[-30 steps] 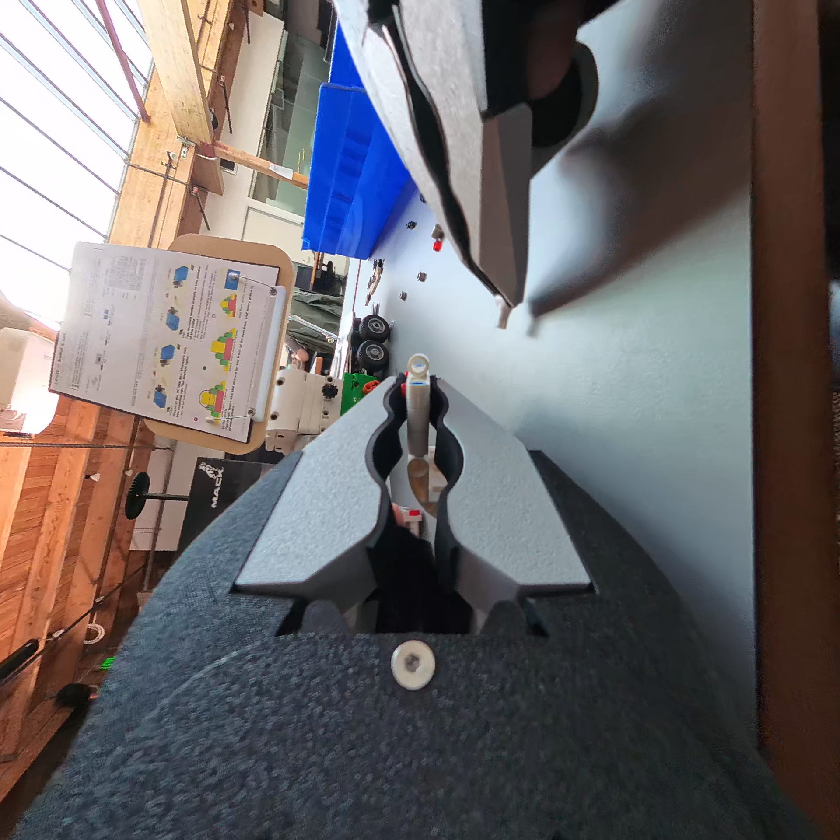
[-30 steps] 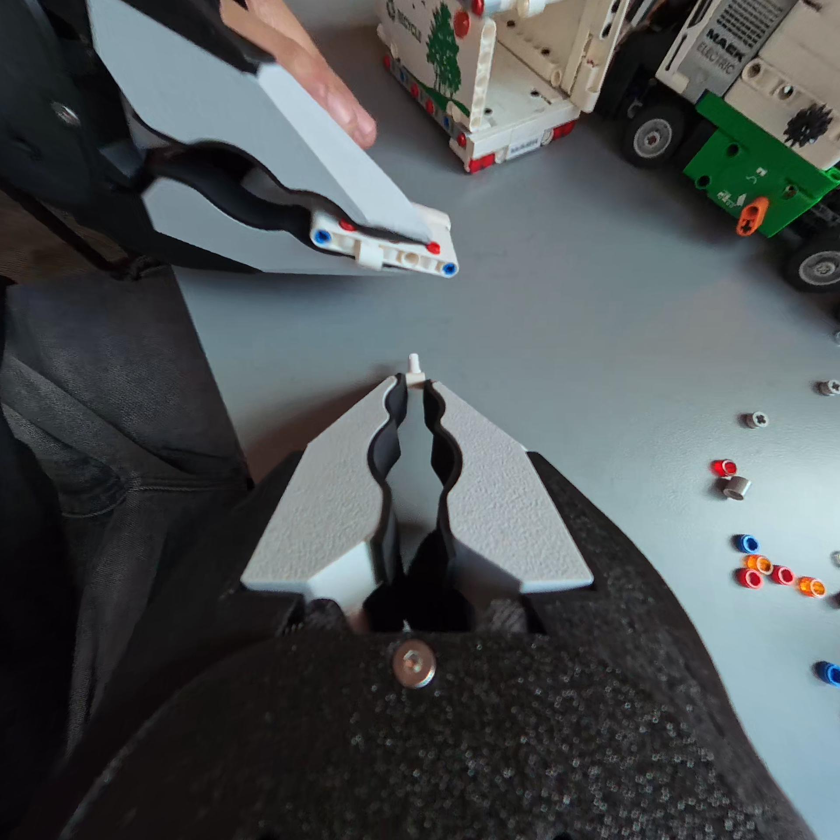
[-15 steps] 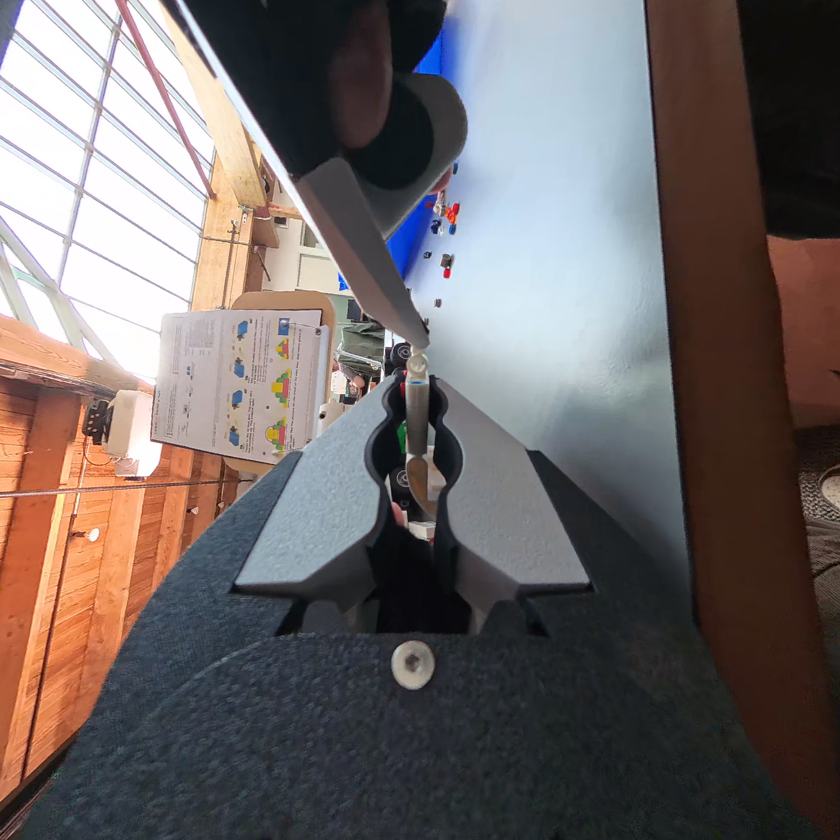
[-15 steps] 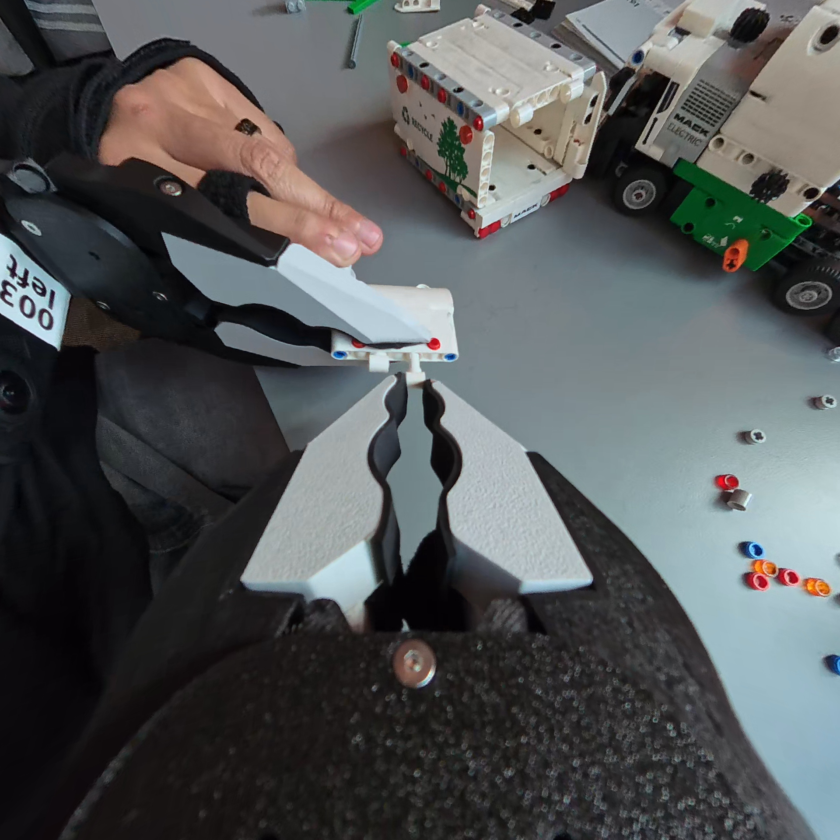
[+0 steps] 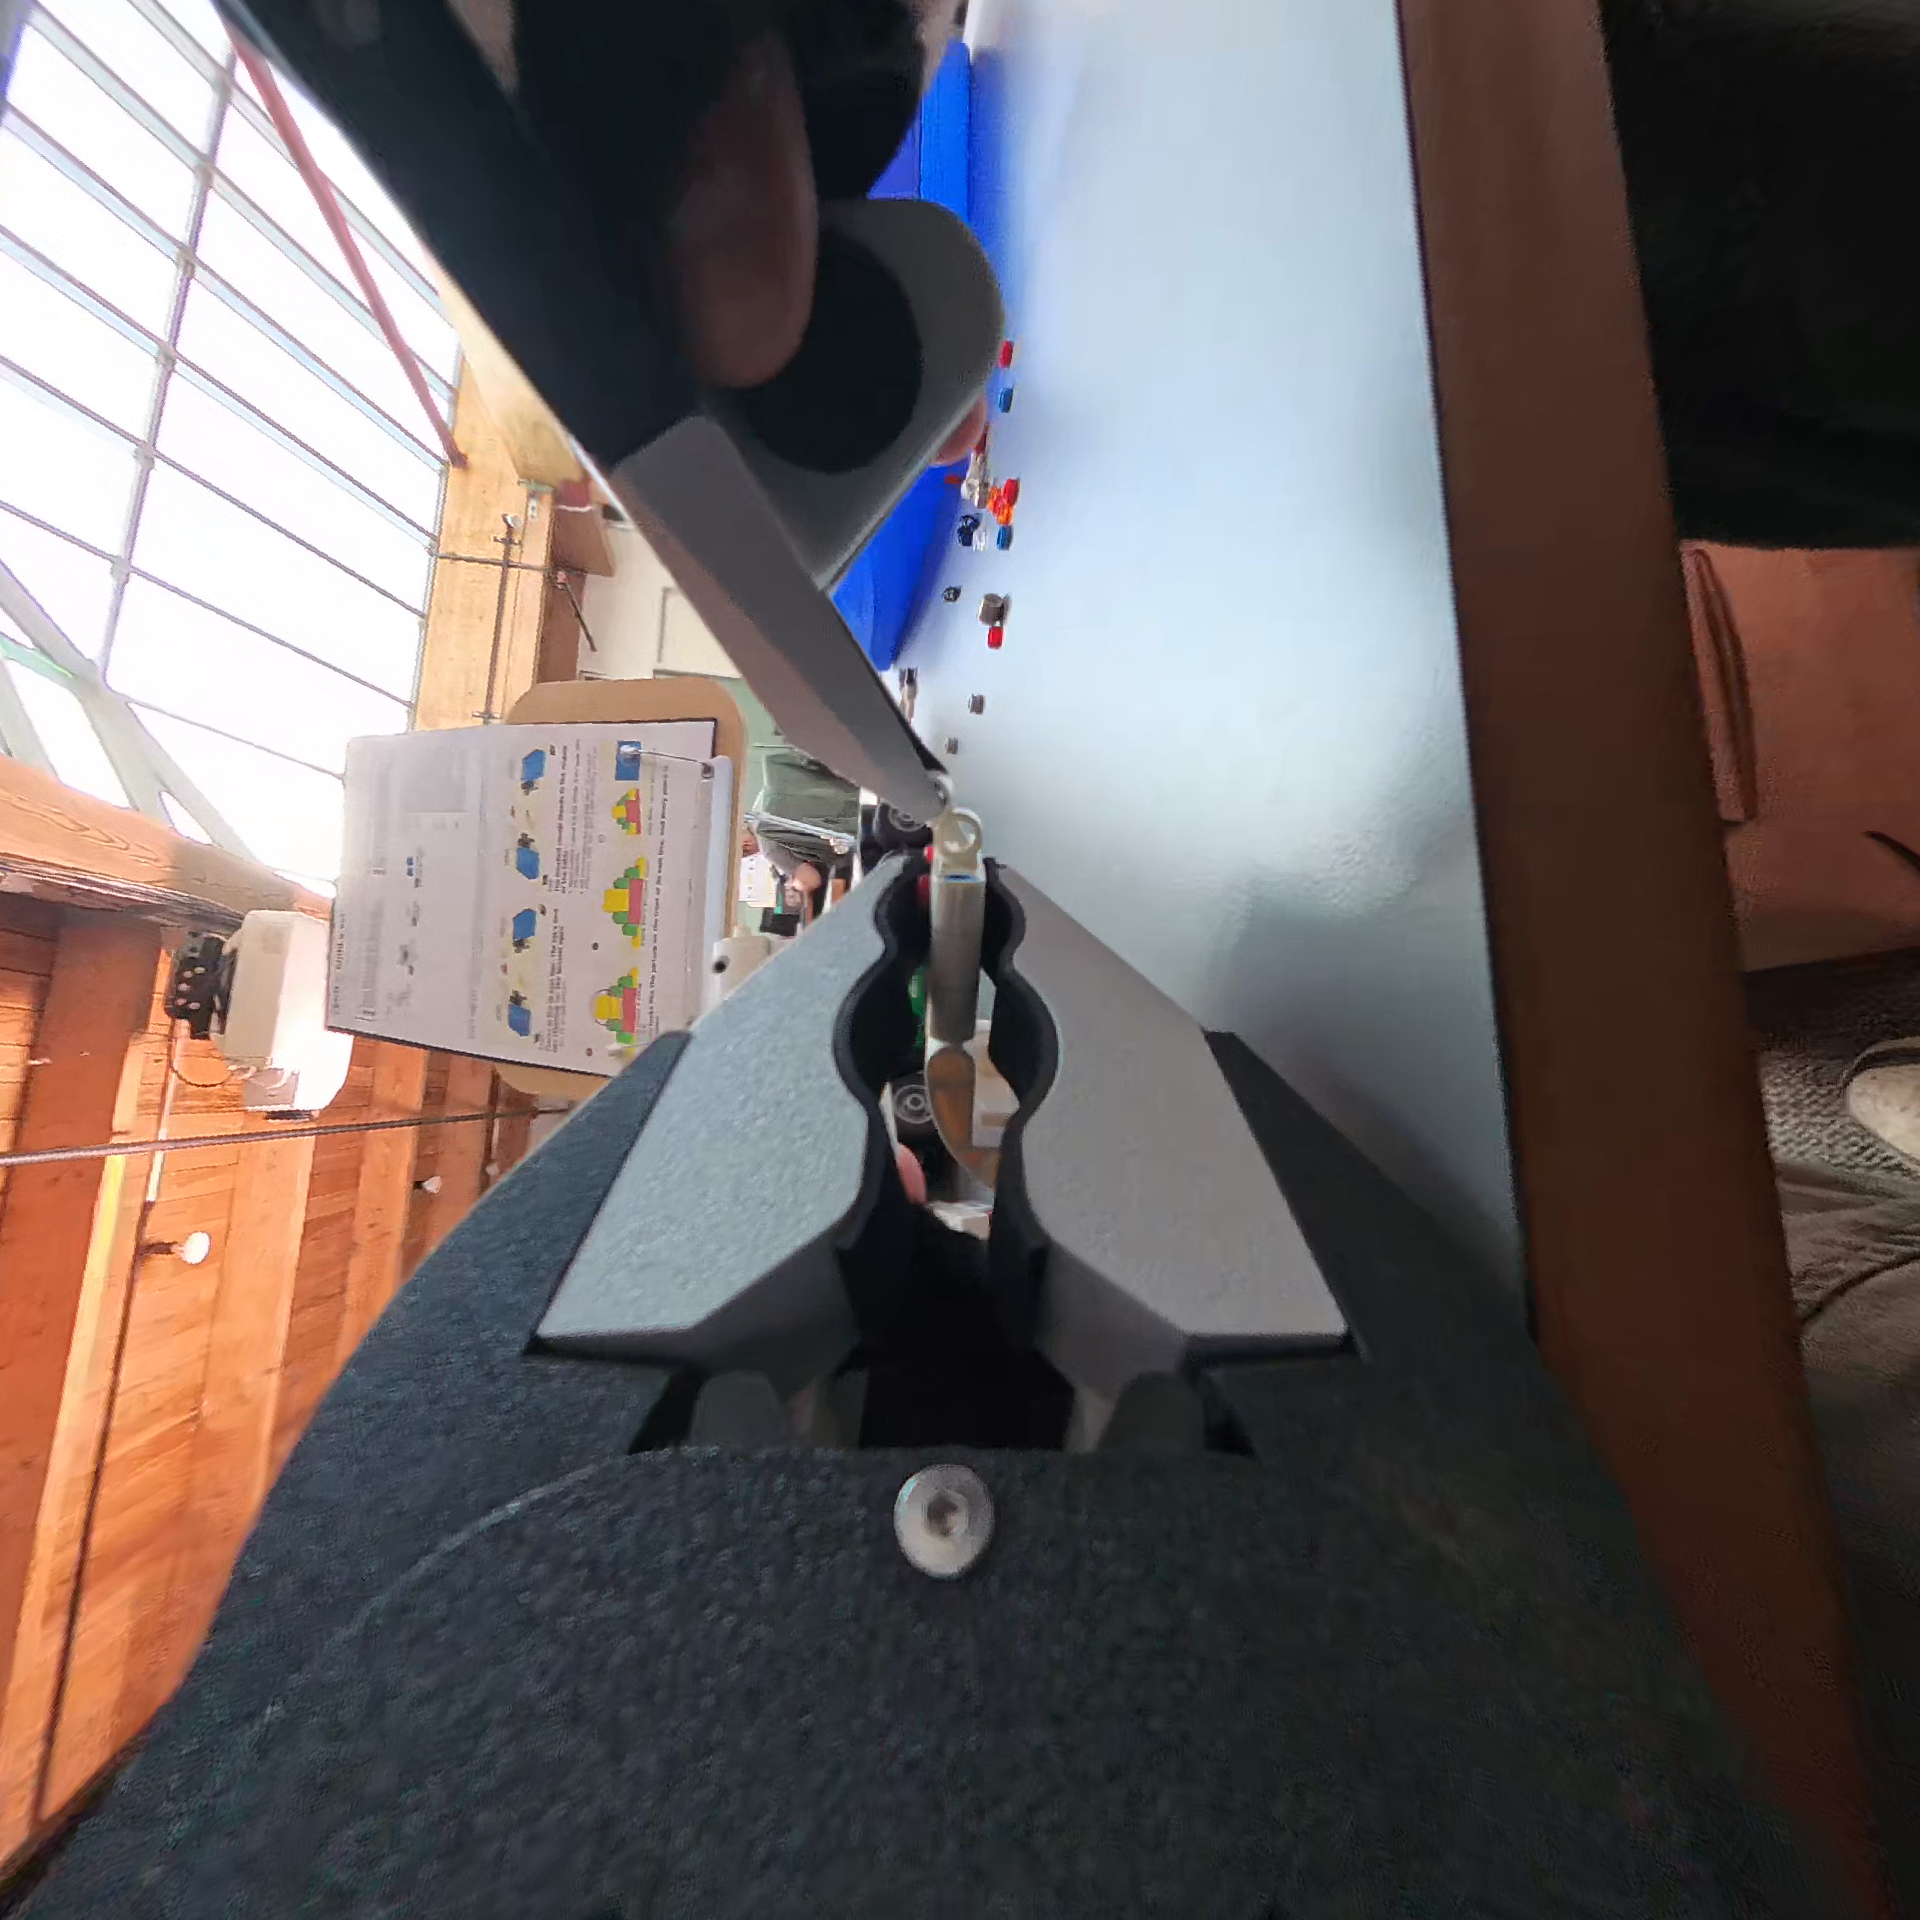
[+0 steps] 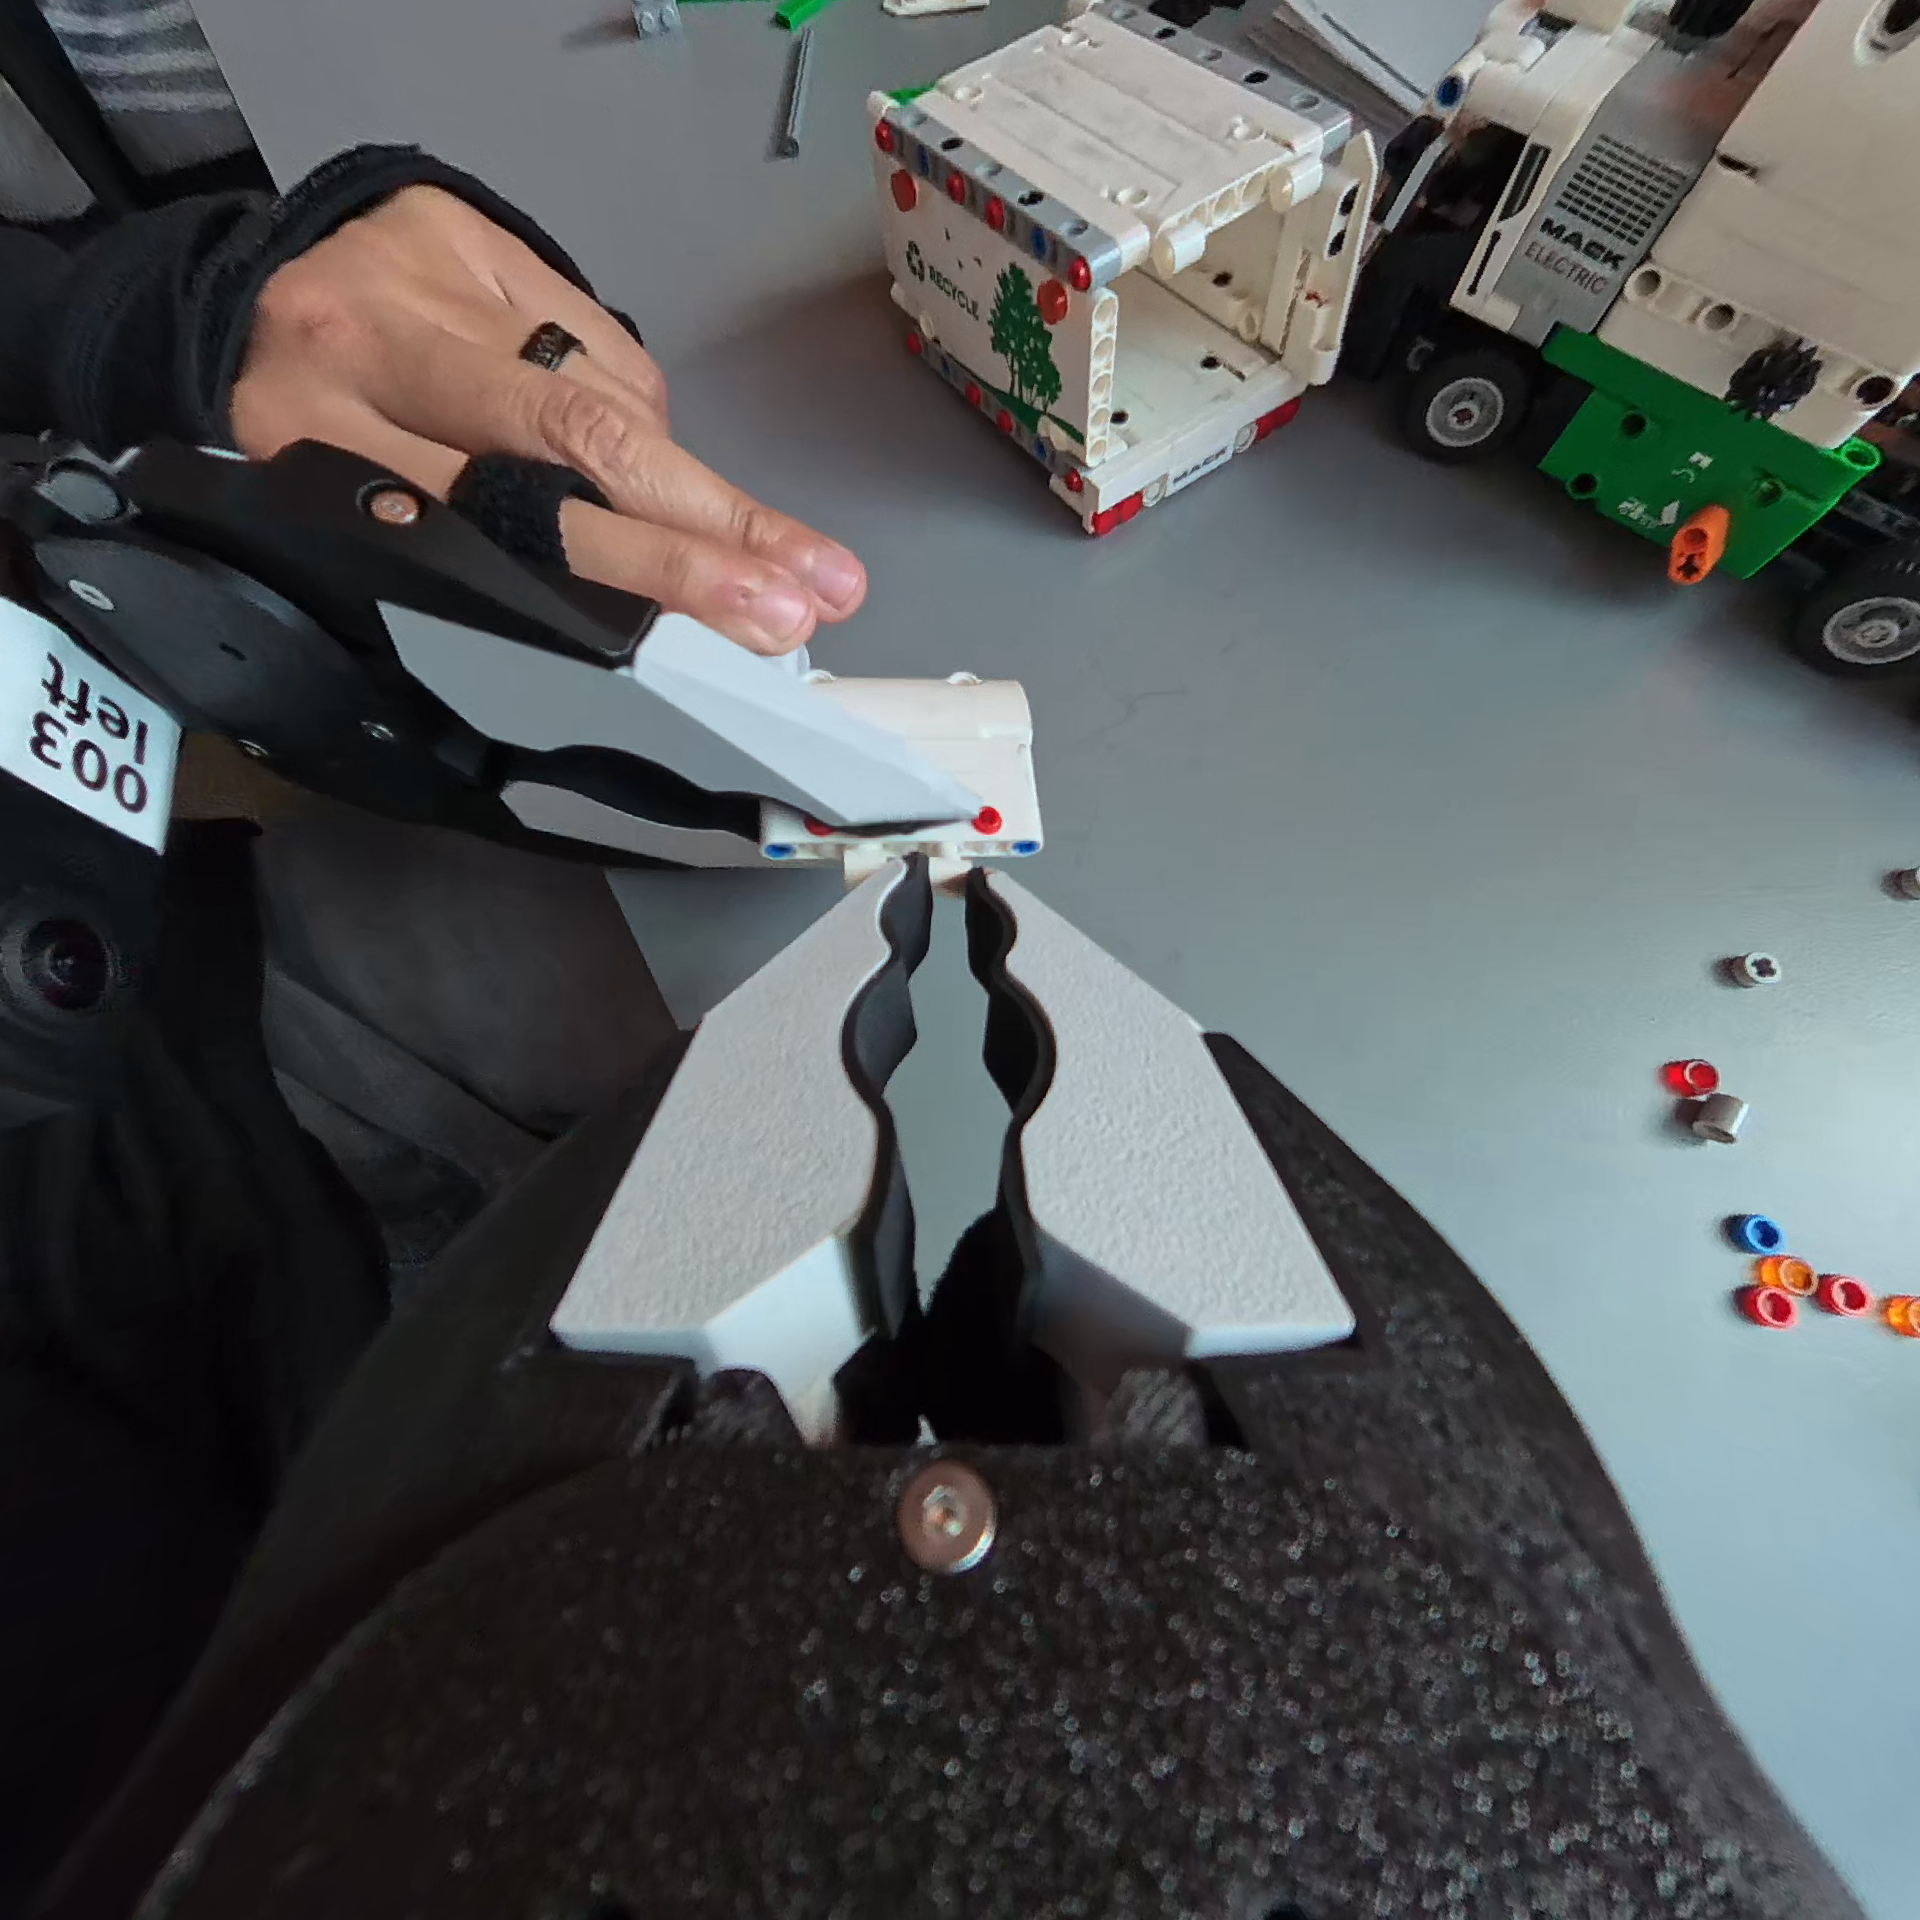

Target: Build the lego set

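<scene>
My left gripper [image 5: 951, 873] is shut on a white lego panel [image 5: 954, 966], seen edge-on between its pads. In the right wrist view the same panel [image 6: 935, 727] has red and blue pins along its near edge, and the left gripper [image 6: 925, 821] holds it just above the grey table [image 6: 1351, 831]. My right gripper [image 6: 940, 873] is shut on a small white peg [image 6: 948, 883], whose tip meets the middle of the panel's near edge. The peg is mostly hidden. The right gripper [image 5: 930, 795] comes in from above in the left wrist view.
A white lego box body with a tree print [image 6: 1101, 260] and a white-and-green truck [image 6: 1662, 312] stand behind. Small red, blue and orange pieces [image 6: 1808, 1288] lie at the right. A blue bin [image 5: 925, 416] and an instruction sheet [image 5: 530, 894] are at the back. The table edge [image 5: 1558, 1039] is close. The tips of both grippers are at nearly the same place.
The two grippers have come together. The panel moved down and toward the right gripper, and the peg's tip now touches the panel's near edge.
</scene>
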Tool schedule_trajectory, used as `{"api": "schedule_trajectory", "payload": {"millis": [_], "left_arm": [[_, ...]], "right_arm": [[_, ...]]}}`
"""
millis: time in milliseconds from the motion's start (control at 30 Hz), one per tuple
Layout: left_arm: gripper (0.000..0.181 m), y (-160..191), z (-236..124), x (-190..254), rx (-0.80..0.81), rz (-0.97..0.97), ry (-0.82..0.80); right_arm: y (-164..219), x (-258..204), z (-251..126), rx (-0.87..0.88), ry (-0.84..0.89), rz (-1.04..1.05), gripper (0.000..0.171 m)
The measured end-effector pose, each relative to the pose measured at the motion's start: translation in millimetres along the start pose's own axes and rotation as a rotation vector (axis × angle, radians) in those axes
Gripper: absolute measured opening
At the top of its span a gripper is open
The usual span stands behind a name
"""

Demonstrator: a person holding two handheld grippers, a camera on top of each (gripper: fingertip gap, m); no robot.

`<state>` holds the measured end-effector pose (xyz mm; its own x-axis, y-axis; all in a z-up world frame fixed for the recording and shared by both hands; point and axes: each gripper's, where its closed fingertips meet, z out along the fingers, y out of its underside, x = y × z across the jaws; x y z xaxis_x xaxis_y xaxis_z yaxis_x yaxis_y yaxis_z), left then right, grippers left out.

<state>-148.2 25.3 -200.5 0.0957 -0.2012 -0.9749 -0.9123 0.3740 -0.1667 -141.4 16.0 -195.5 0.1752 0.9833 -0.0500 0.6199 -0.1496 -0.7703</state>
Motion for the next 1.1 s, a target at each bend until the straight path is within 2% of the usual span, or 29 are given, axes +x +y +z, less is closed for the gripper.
{"api": "schedule_trajectory", "payload": {"millis": [200,267,367,433,533,600,767,833,900,967,1100], "left_arm": [[0.006,8,2,-17,0.04,-0.354,0.075],[0.005,14,2,-23,0.035,-0.409,0.067],[0.005,26,7,-39,-0.013,-0.306,-0.008],[0.005,34,11,-69,-0.037,-0.193,-0.071],[0.006,53,23,-133,-0.076,-0.04,-0.113],[0.005,65,31,-183,-0.046,0.028,-0.139],[0.005,95,47,-273,0.044,-0.157,-0.014],[0.005,107,53,-282,0.044,-0.248,0.092],[0.006,116,57,-286,0.065,-0.357,0.16],[0.006,124,58,-281,0.087,-0.473,0.24],[0.006,140,60,-266,0.113,-0.676,0.346]], "right_arm": [[-19,5,-1,0.281,-0.072,0.155,0.005],[-26,7,1,0.334,-0.11,0.171,0.005],[-39,16,5,0.278,-0.108,0.093,0.006],[-65,25,-4,0.273,-0.114,0.023,0.006],[-124,52,-24,0.259,-0.037,-0.151,0.006],[-170,70,-41,0.254,0.026,-0.264,0.006],[-264,103,-68,0.23,0.115,-0.403,0.006],[-278,114,-65,0.182,0.214,-0.615,0.006],[-289,122,-62,0.21,0.357,-0.873,0.005],[-289,125,-53,0.208,0.417,-0.966,0.005],[-286,128,-37,0.151,0.554,-1.293,0.005]]}}
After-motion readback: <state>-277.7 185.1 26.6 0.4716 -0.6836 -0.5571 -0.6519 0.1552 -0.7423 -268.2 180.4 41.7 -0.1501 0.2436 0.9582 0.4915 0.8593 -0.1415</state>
